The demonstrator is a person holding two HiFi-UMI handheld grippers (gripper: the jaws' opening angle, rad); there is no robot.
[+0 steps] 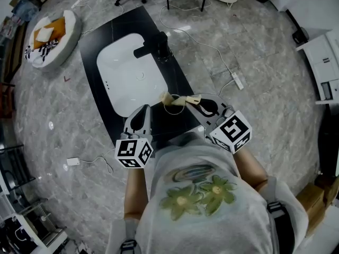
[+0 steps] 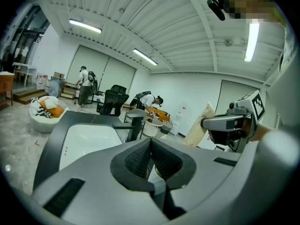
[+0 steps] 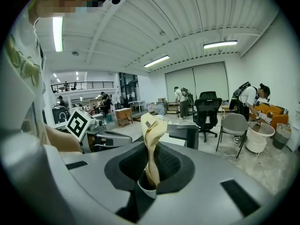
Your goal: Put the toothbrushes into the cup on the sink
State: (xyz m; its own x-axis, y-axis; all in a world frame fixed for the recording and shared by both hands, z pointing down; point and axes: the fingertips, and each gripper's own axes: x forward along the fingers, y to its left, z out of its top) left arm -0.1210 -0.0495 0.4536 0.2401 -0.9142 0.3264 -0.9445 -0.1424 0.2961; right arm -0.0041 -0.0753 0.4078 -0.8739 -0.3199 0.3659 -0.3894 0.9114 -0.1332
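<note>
One white sink (image 1: 127, 73) is set in one black desk (image 1: 92, 46), with one black faucet (image 1: 153, 47) at its far right edge. Of two tongs at the near end, the left tongs (image 1: 143, 111) are clenched and empty. The right tongs (image 1: 189, 100) grasp one cream toothbrush (image 1: 171, 99) by the sink's near right corner.

The right tool (image 3: 151, 154) is clamped on a cream packet (image 3: 153, 129), crumpled and standing upright from between the ribbed pads, with a small dark mark near its top. To the left is the left tool (image 3: 119, 138) with its marker cube (image 3: 78, 123), and a bare forearm (image 3: 60, 143) below it. Just behind the packet stands a black faucet (image 3: 188, 137). Farther off on the floor are a black office chair (image 3: 207, 109), a grey chair (image 3: 233, 125) and a white bucket (image 3: 258, 137).
</note>
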